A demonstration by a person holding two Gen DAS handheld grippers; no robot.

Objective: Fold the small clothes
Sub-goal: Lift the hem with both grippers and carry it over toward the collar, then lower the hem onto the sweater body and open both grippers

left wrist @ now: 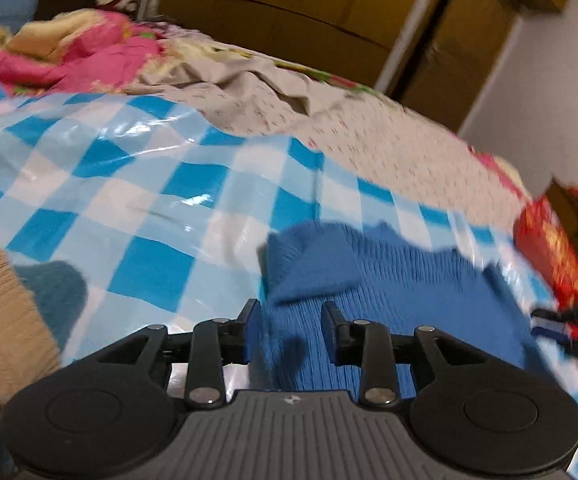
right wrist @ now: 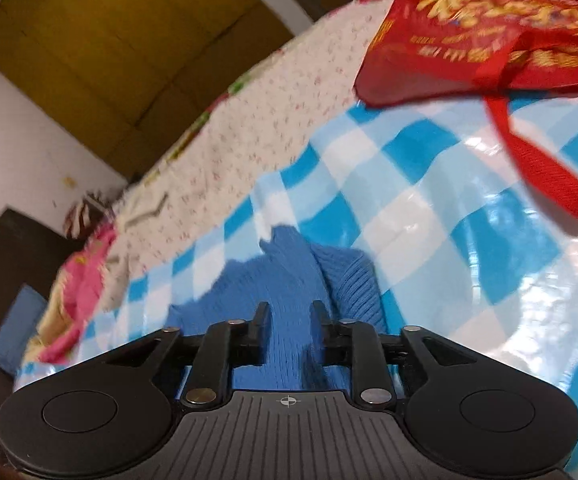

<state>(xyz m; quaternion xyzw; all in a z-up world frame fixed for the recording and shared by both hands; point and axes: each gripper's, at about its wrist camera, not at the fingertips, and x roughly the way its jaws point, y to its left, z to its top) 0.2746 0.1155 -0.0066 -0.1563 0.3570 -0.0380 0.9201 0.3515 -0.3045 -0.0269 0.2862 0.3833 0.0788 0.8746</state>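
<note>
Both claws hang released over the blue knit [left wrist: 389, 280], jaws apart, nothing pinched: left claw [left wrist: 291, 320] at lower centre of its frame, right claw [right wrist: 289, 320] likewise. The knit lies on a blue-and-white checked sheet [left wrist: 129, 184] spread over the bed. A red bag [right wrist: 489, 28] sits at upper right of the right view; pink bedding [left wrist: 89, 56] at upper left of the left view
</note>
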